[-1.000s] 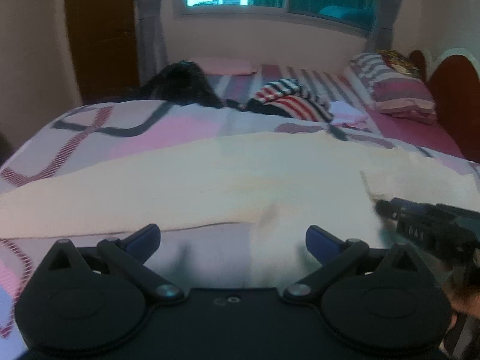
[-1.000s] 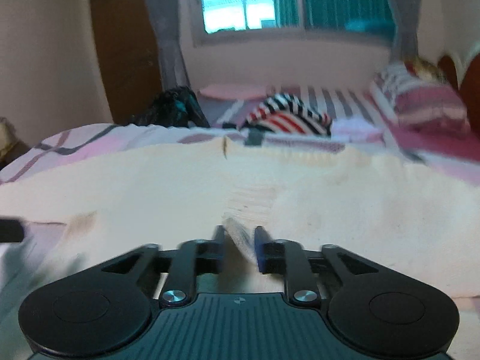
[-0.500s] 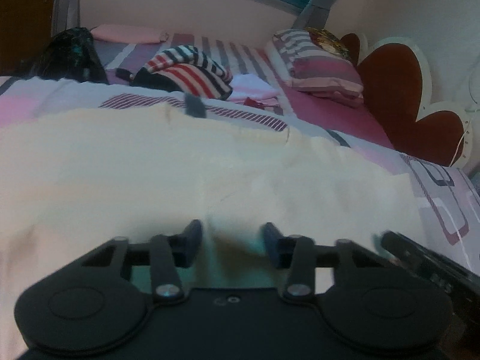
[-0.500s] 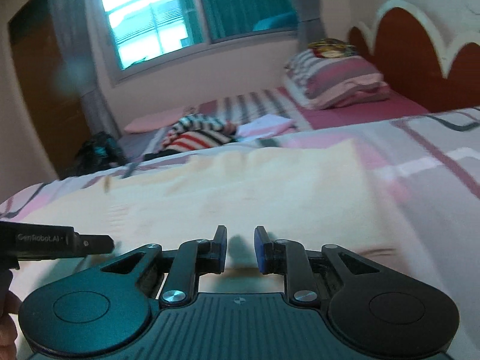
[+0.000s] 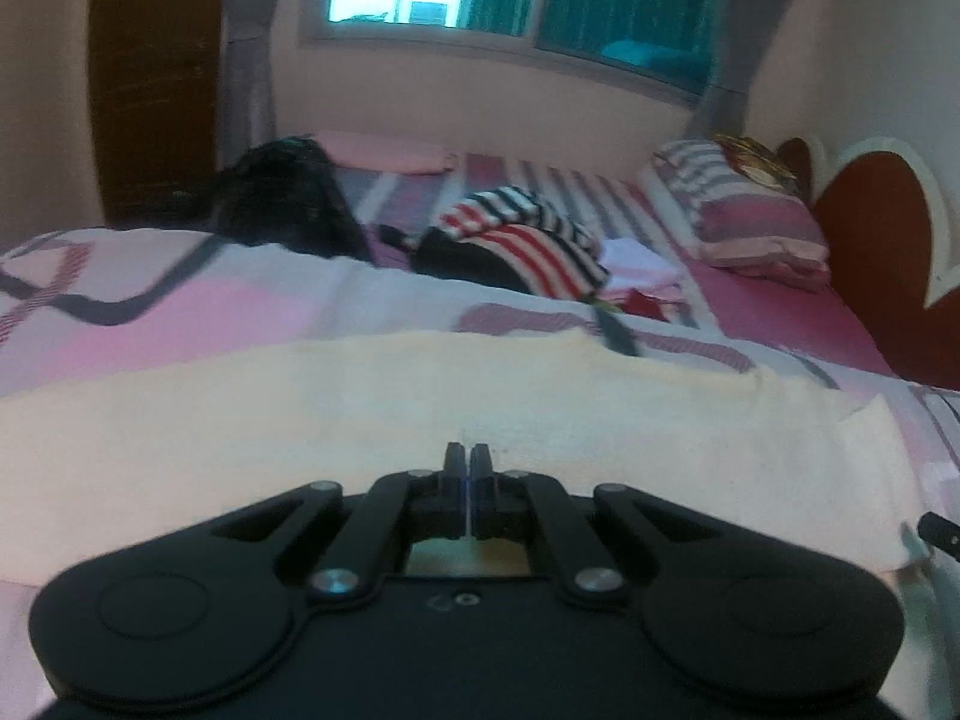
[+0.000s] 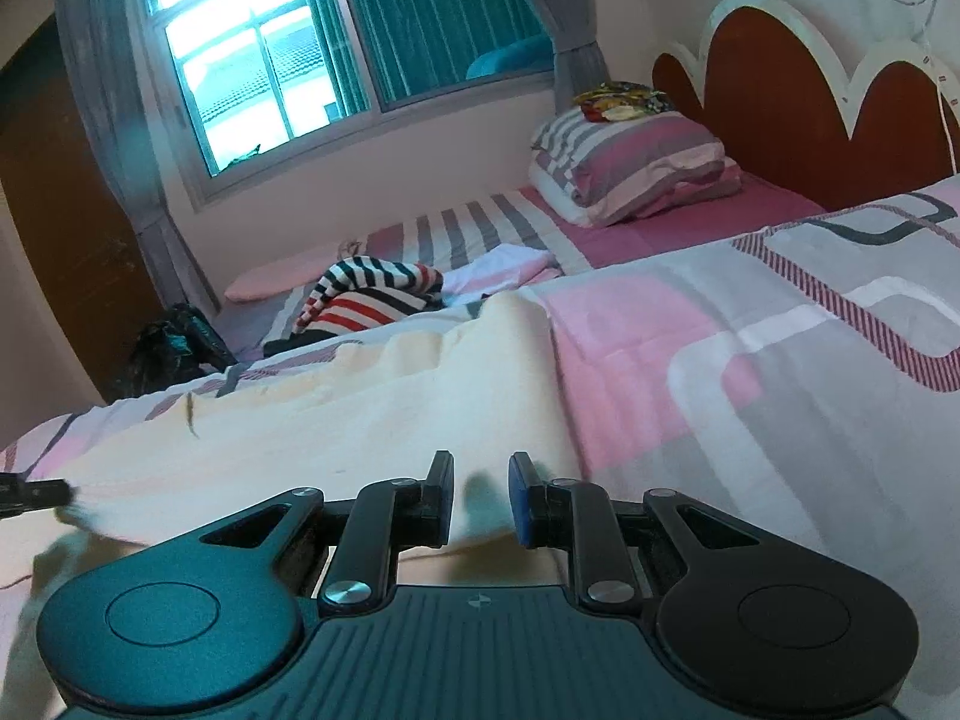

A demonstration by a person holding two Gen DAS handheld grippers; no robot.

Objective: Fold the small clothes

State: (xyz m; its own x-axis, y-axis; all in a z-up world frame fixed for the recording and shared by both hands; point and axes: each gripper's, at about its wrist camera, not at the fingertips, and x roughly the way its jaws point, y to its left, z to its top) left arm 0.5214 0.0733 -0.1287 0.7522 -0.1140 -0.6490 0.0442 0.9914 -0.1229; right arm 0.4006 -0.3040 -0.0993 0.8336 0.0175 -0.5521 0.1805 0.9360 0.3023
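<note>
Cream garment point(image 5: 420, 408) under the low, down-tilted left gripper point(image 5: 466, 459).

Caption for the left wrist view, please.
Left gripper shut on the cream garment's near edge, spread across the patterned bedspread.

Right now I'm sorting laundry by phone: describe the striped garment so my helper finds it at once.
Start at the window and drop to the bed beneath it. Mid-bed, beyond the cream cloth, lies a crumpled striped garment. It alone has bold red, white and dark stripes; the black bundle beside it is plain.
</note>
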